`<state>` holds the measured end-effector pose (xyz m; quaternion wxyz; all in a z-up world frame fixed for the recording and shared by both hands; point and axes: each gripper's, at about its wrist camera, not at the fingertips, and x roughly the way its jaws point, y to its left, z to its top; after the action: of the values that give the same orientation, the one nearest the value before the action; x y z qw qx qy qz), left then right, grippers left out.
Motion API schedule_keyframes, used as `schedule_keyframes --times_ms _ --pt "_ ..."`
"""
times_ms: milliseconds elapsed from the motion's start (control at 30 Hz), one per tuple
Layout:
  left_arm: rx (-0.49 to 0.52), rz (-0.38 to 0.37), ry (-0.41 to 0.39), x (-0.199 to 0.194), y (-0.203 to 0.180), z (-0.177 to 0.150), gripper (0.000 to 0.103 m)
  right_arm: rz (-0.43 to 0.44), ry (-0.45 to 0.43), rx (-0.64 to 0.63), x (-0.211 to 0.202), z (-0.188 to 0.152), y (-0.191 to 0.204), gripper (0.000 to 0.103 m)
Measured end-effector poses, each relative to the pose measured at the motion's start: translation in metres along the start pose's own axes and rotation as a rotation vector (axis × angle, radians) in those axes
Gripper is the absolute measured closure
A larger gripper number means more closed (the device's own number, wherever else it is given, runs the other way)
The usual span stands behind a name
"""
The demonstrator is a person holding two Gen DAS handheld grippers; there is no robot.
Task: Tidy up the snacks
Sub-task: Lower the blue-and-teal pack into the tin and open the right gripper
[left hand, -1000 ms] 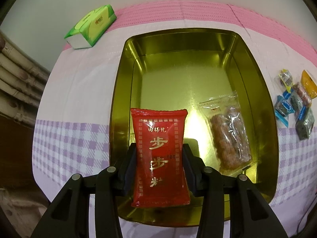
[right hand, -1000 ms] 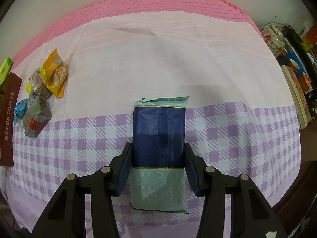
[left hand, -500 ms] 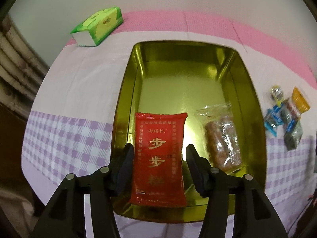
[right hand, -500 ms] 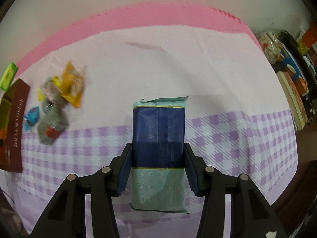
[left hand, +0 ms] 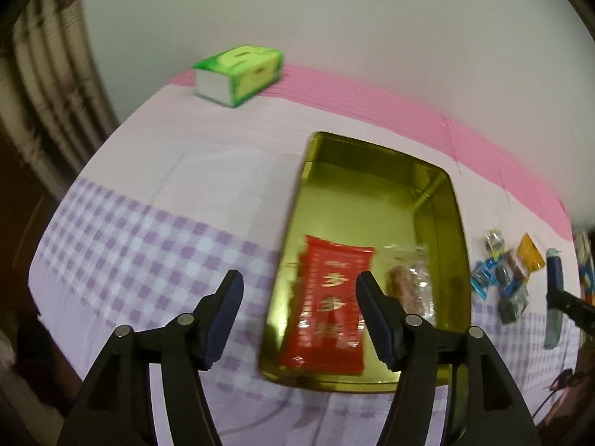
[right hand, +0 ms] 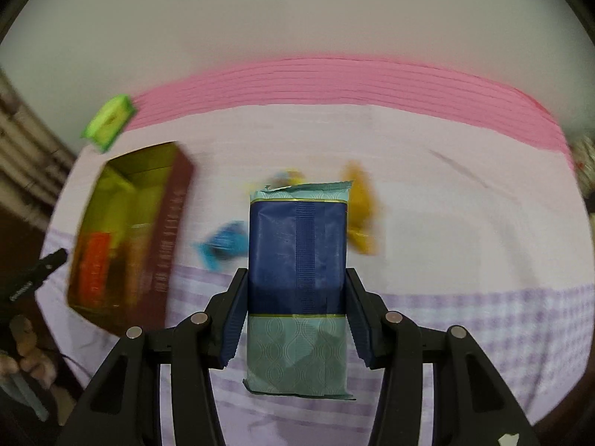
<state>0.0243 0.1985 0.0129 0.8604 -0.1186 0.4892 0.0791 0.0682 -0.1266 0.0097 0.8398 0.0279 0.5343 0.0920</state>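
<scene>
The left gripper (left hand: pixel 299 293) has its fingers spread wide and empty — the red packet (left hand: pixel 327 306) lies in the gold tin (left hand: pixel 457 260) just beyond its right finger. The right gripper (right hand: pixel 296 306) is clenched on a blue packet (right hand: pixel 297 249), held upright between its fingers above the desk (right hand: pixel 465 223).

I count one gold tin (left hand: pixel 375 171), two packets in it: one red (left hand: pixel 327 308), one clear (left hand: pixel 411 282). One blue-teal packet (right hand: pixel 297 260) held. One green tissue box (left hand: pixel 238 74). Loose candy pile (left hand: pixel 505 278), too blurred to count.

A home: checked tablecloth (left hand: pixel 156 245), tissue pack (left hand: pixel 238 74), curtain (left hand: pixel 48 93).
</scene>
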Motion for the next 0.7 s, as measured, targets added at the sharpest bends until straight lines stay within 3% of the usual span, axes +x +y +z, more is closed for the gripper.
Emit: schedule_keyframes --times_ms 133,400,700 --pt "-0.028 0.086 -0.013 0.0 0.02 -0.001 0.039 0.047 0.005 -0.065 0.006 0.009 0.046 0.057" --pt "-0.082 0.167 -0.005 -0.002 0.049 -0.01 0.039 0.107 0.023 -0.151 0.025 0.019 0.124 0.057" --pt "-0.111 0.167 -0.001 0.002 0.06 -0.01 0.039 0.096 0.077 -0.172 0.065 0.022 0.173 0.057"
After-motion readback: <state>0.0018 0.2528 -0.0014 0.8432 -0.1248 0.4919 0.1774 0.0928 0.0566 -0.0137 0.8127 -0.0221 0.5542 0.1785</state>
